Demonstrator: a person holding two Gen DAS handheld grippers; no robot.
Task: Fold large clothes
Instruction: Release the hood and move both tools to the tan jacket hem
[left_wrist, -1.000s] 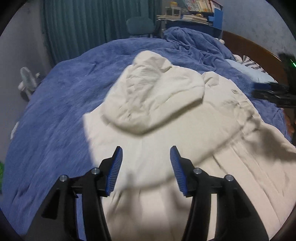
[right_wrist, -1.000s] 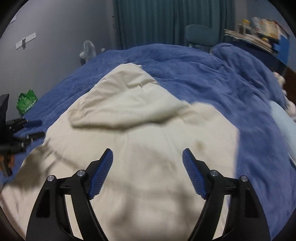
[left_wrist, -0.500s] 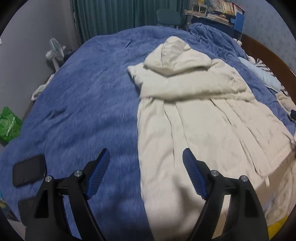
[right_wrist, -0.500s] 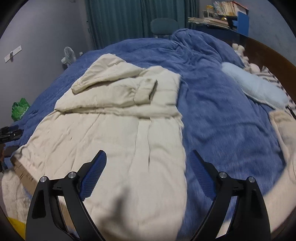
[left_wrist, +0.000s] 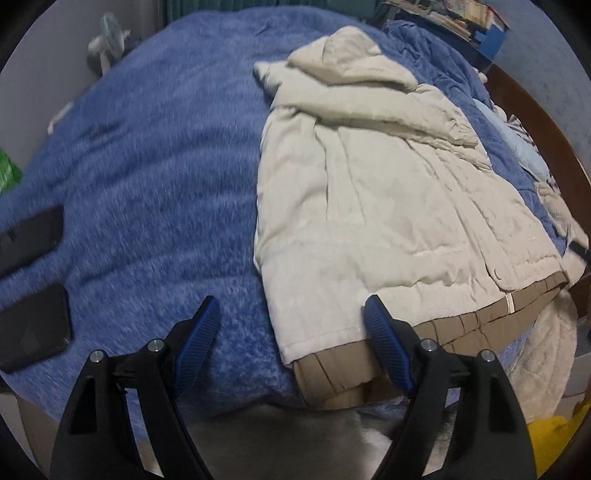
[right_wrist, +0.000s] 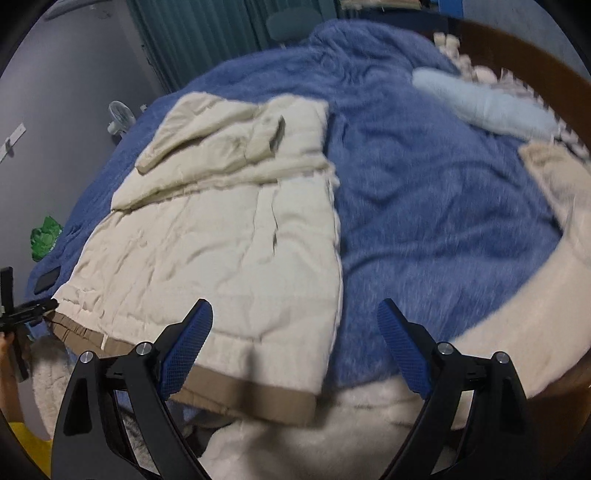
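A large cream hooded coat (left_wrist: 388, 192) lies flat on a blue blanket (left_wrist: 155, 177), sleeves folded across the chest, hood at the far end. Its tan hem (left_wrist: 458, 325) hangs at the bed's near edge. My left gripper (left_wrist: 291, 332) is open and empty, above the coat's near left corner. In the right wrist view the coat (right_wrist: 221, 236) lies to the left, with its tan hem (right_wrist: 240, 395) at the near edge. My right gripper (right_wrist: 295, 339) is open and empty above the coat's near right corner. The left gripper (right_wrist: 22, 314) shows at the far left of that view.
Two dark phones (left_wrist: 33, 325) lie on the blanket at the left. A pale blue pillow (right_wrist: 484, 103) and a wooden headboard (right_wrist: 546, 62) are at the right. A white fluffy cover (right_wrist: 332, 435) hangs below the bed's edge. A fan (left_wrist: 107, 37) stands beyond the bed.
Both grippers have pulled back from over the hood to the coat's hem at the near edge of the bed. Both have stayed open and empty.
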